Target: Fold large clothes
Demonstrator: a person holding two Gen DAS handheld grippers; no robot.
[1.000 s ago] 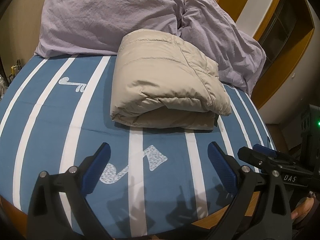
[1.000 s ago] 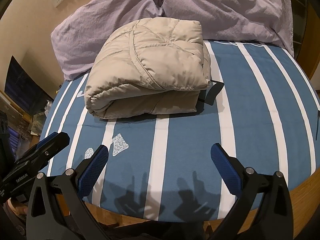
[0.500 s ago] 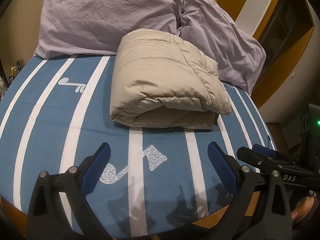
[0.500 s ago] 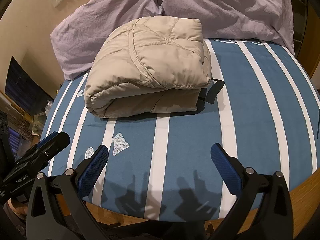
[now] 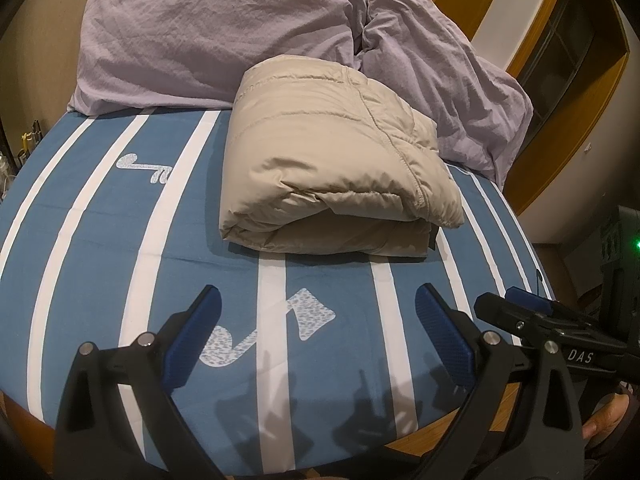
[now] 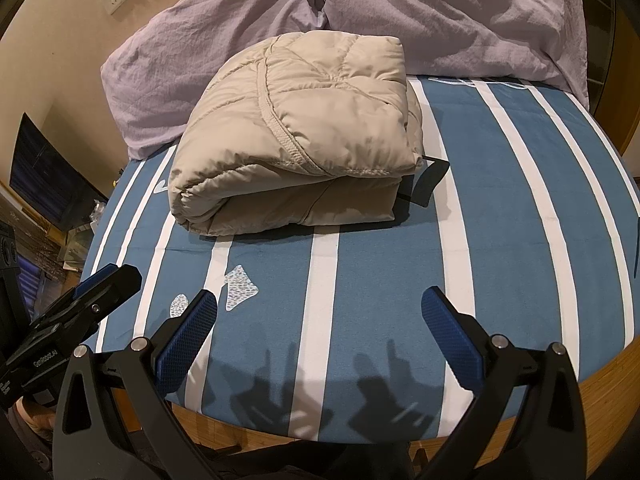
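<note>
A beige quilted down jacket (image 5: pixel 332 160) lies folded into a thick bundle on the blue-and-white striped bed sheet (image 5: pixel 100 240). It also shows in the right wrist view (image 6: pixel 300 136), with a black strap (image 6: pixel 430 178) sticking out at its right side. My left gripper (image 5: pixel 318 320) is open and empty, held over the bed's near edge, well short of the jacket. My right gripper (image 6: pixel 320 320) is open and empty, also near the bed's front edge. Each gripper shows in the other's view, the right one (image 5: pixel 532 312) and the left one (image 6: pixel 92 292).
Two crumpled lilac pillows (image 5: pixel 208 32) (image 6: pixel 440 20) lie behind the jacket against the wall. The wooden bed frame (image 6: pixel 560 400) shows below the sheet. A dark screen (image 6: pixel 44 176) stands left of the bed; a wooden door frame (image 5: pixel 576 92) is at right.
Both grippers have drifted very slightly; the jacket lies still and nothing was gripped or released.
</note>
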